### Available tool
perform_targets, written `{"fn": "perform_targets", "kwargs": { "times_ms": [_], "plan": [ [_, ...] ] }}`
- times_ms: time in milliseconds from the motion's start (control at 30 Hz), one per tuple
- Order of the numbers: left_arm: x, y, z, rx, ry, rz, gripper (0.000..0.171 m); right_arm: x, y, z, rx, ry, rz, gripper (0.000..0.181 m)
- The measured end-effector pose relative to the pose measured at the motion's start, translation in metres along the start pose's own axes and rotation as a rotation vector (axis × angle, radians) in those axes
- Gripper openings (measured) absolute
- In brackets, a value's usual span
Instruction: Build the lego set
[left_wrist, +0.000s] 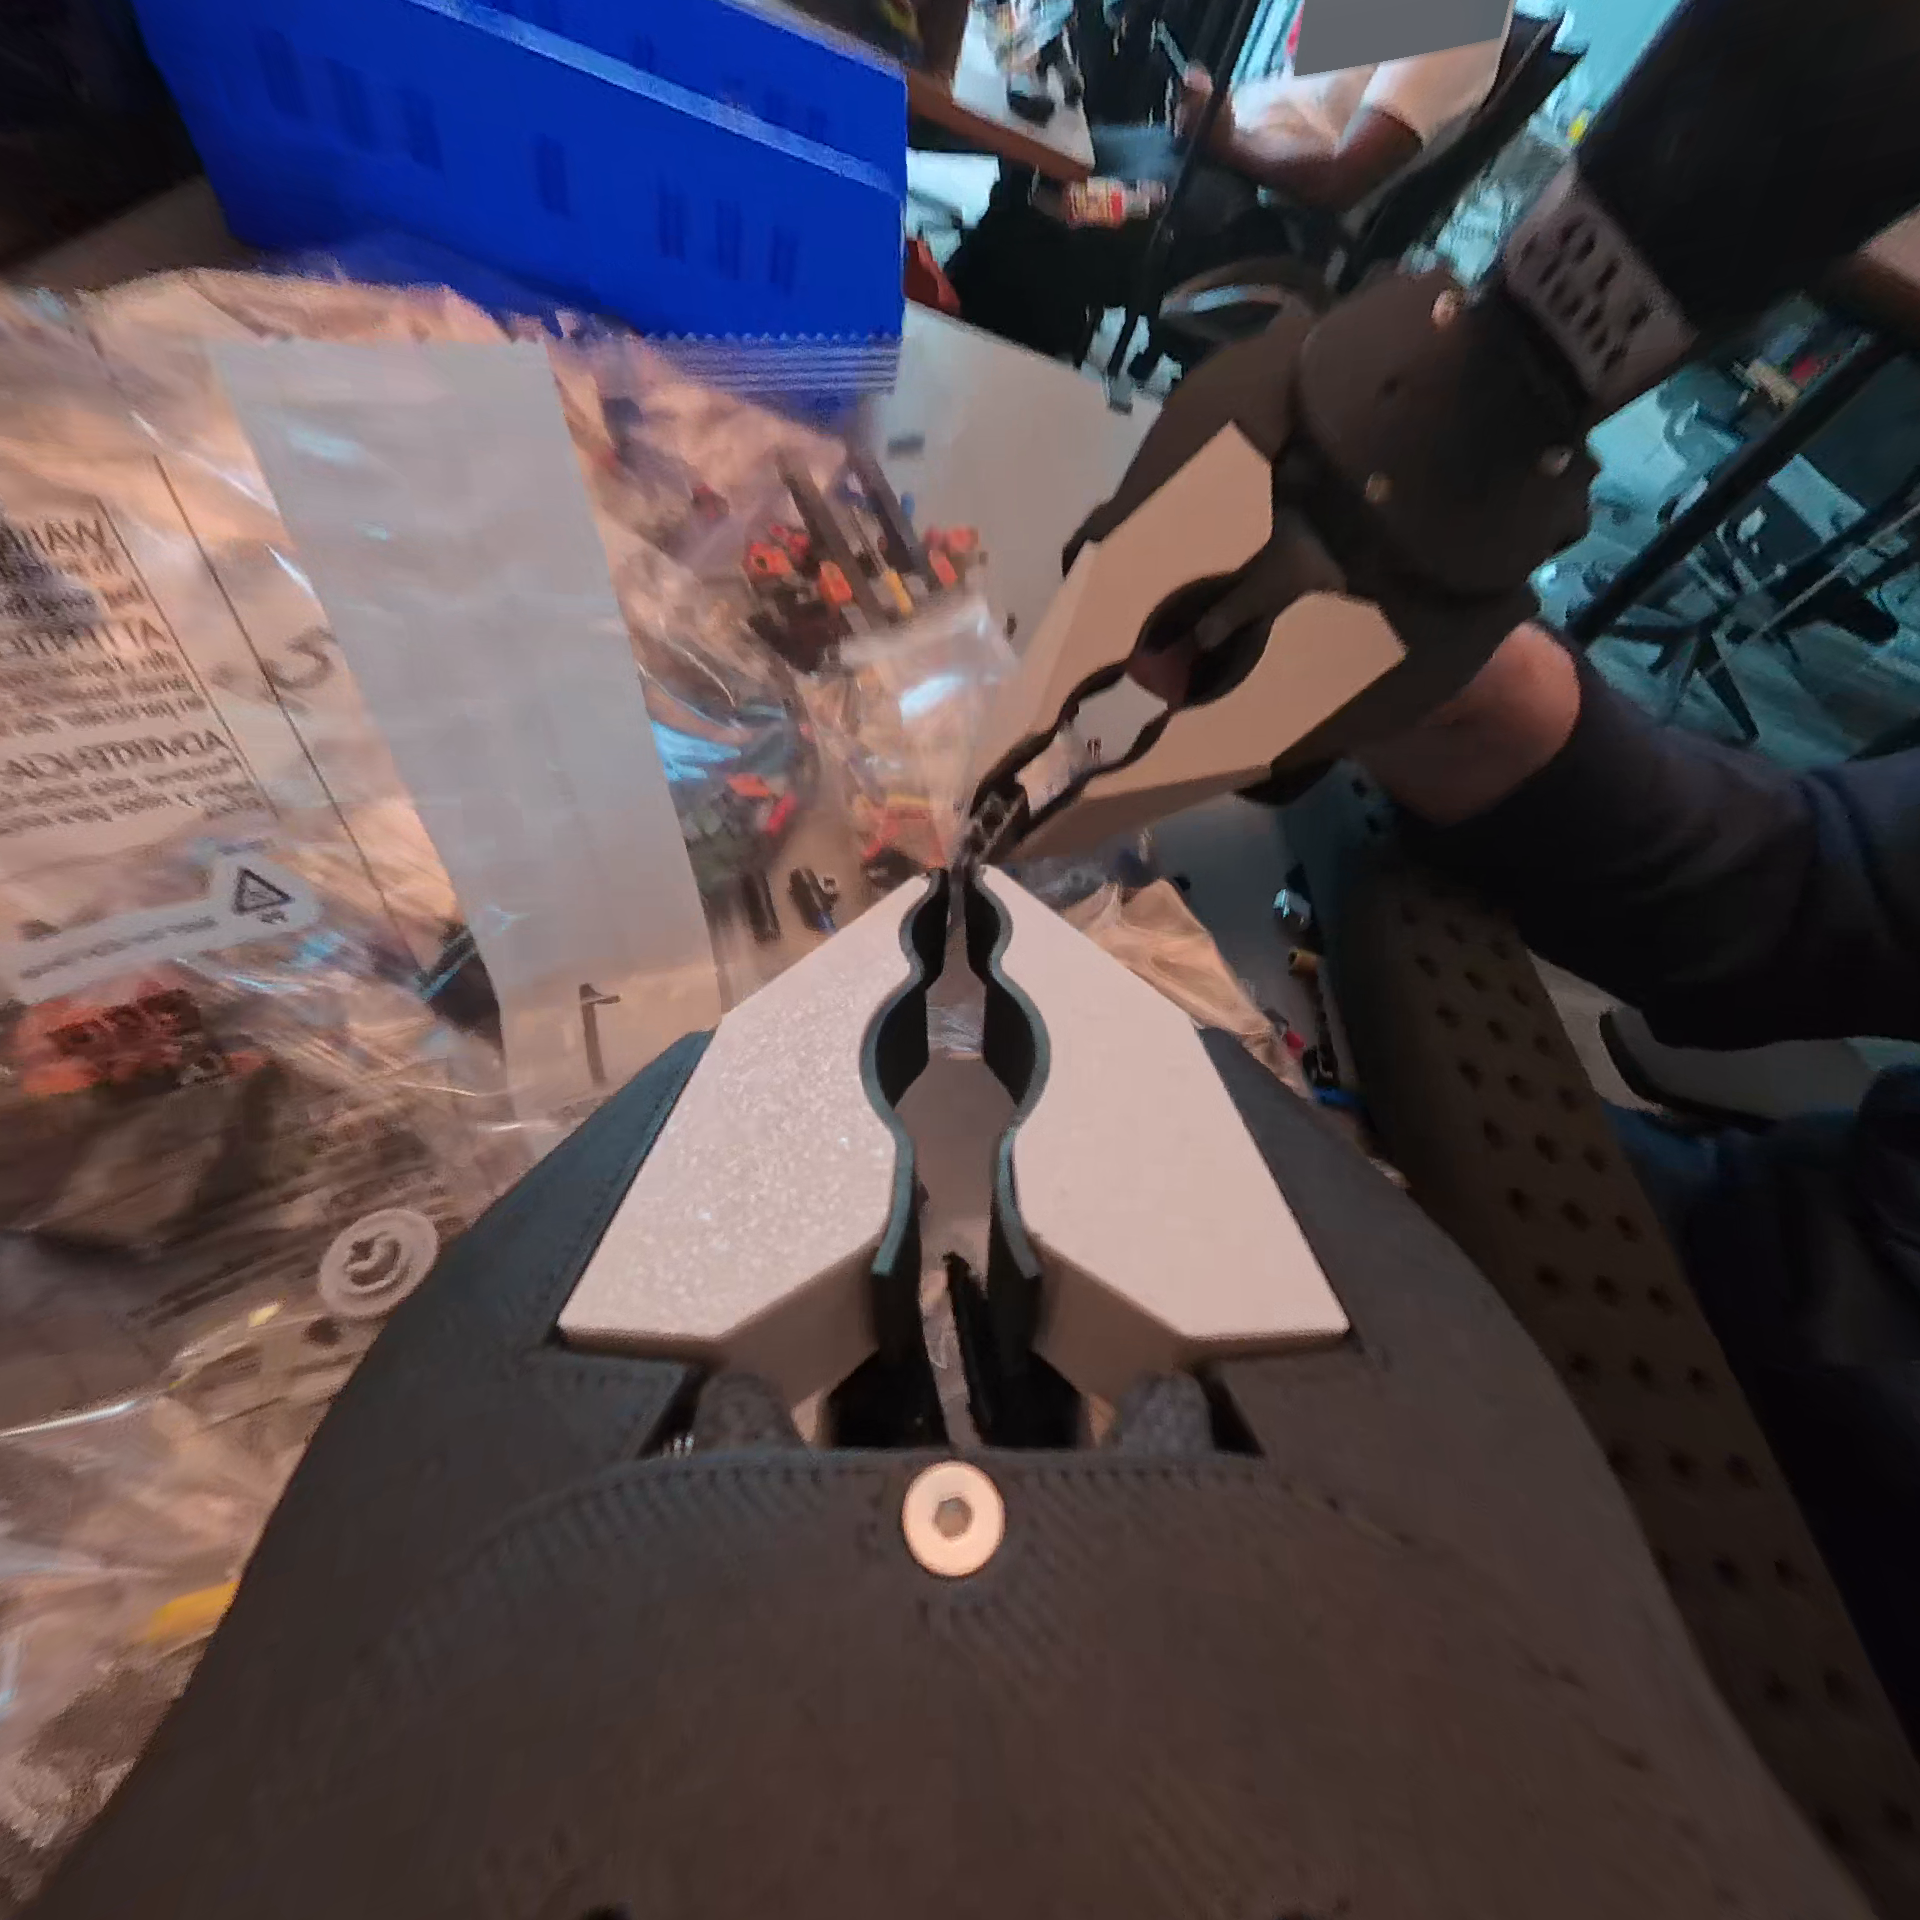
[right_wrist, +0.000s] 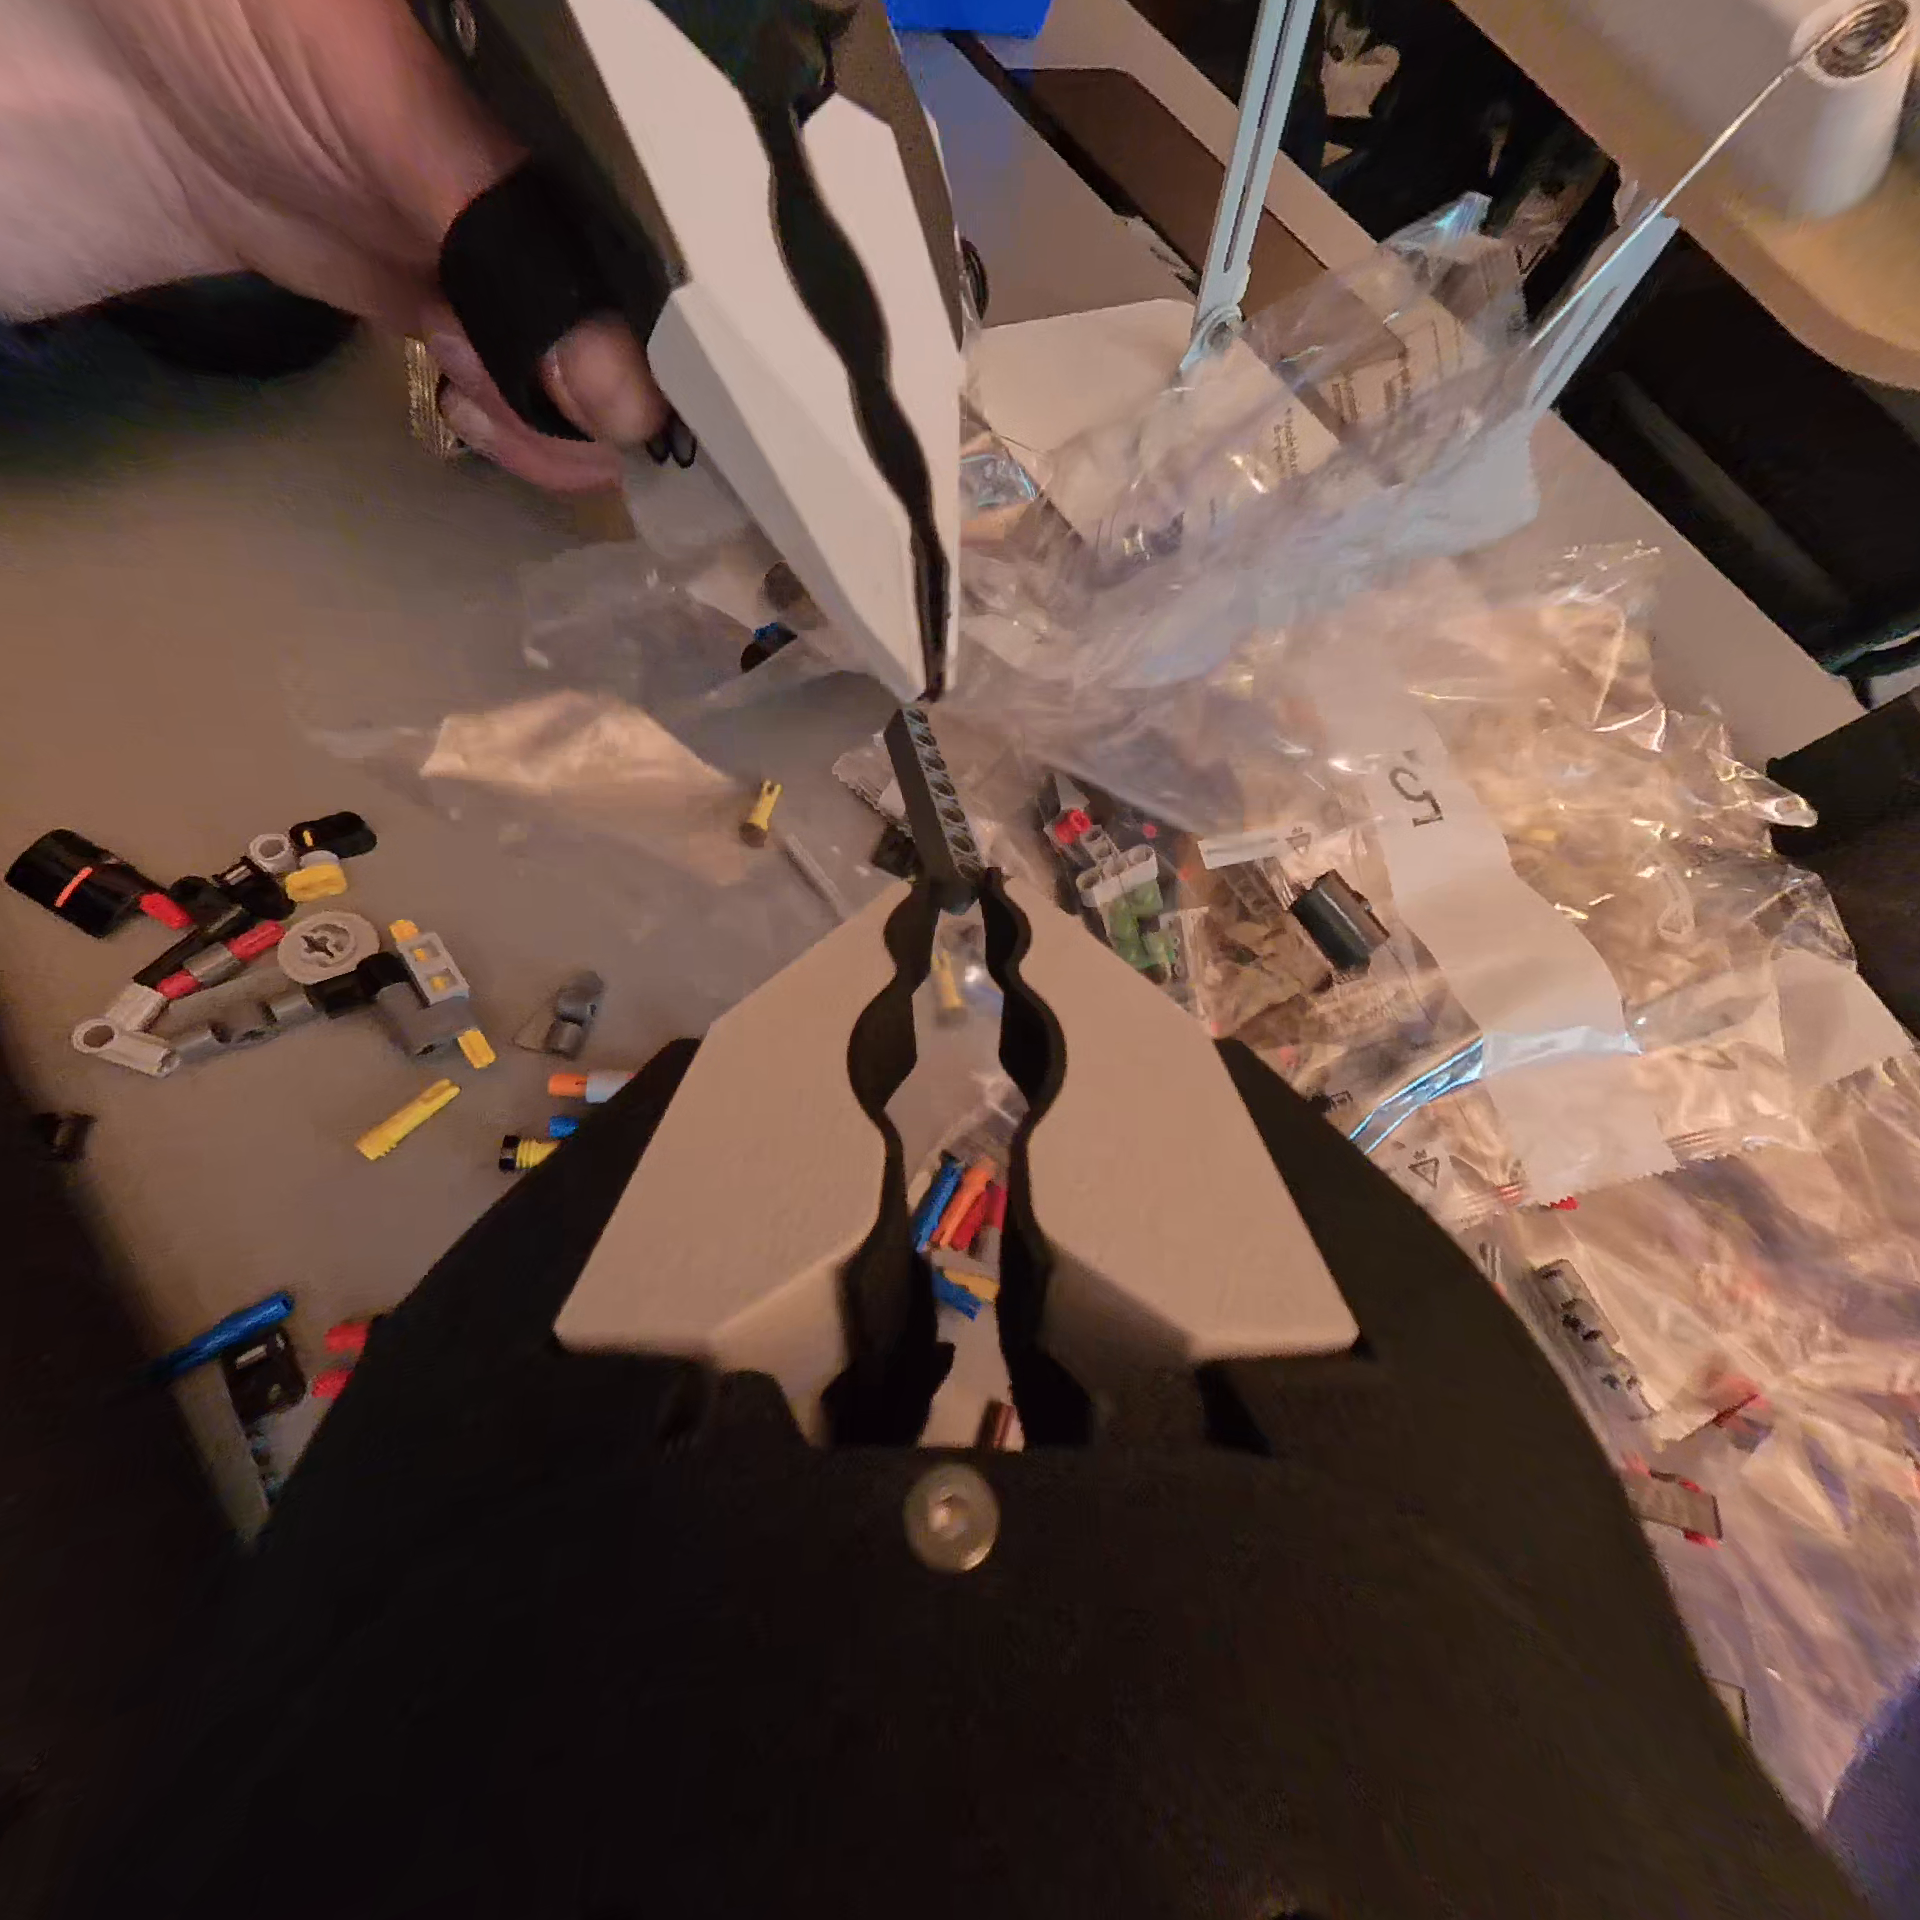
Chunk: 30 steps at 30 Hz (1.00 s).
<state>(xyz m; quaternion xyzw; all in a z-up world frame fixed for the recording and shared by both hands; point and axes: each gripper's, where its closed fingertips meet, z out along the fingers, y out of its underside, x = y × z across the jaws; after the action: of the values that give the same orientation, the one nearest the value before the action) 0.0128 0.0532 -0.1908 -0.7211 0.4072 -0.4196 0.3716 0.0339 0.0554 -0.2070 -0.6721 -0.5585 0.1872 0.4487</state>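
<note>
Centre frame, above table (right_wrist: 260, 644) | my right fingers (right_wrist: 956, 883) clamp black holed beam (right_wrist: 940, 800) | my left fingers (left_wrist: 956, 883) nearly closed, pinching clear bag (right_wrist: 1195, 582) at beam's far end.

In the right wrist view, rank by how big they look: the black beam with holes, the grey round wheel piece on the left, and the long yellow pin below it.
1. black beam with holes, clearly largest.
2. grey round wheel piece and long yellow pin: these look about alike, so I would not rank them.
</note>
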Motion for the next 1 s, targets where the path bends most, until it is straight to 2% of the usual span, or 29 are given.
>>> {"fn": "perform_targets", "kwargs": {
  "times_ms": [167, 600, 767, 1000],
  "plan": [
    [-0.005, 0.011, 0.006, -0.053, -0.02, -0.007, 0.006, 0.001, 0.001, -0.004, 0.015, -0.004, 0.01, 0.007],
    [-0.008, 0.003, -0.002, -0.014, -0.036, -0.019, 0.0, -0.001, -0.002, -0.012, 0.063, -0.029, 0.018, 0.007],
    [-0.008, 0.001, -0.004, 0.005, -0.025, -0.034, 0.0, -0.004, -0.012, -0.018, 0.117, -0.043, 0.01, 0.007],
    [-0.001, 0.002, 0.0, -0.001, 0.016, -0.035, 0.0, -0.004, -0.01, -0.011, 0.09, -0.031, 0.008, 0.007]
  ]
}}
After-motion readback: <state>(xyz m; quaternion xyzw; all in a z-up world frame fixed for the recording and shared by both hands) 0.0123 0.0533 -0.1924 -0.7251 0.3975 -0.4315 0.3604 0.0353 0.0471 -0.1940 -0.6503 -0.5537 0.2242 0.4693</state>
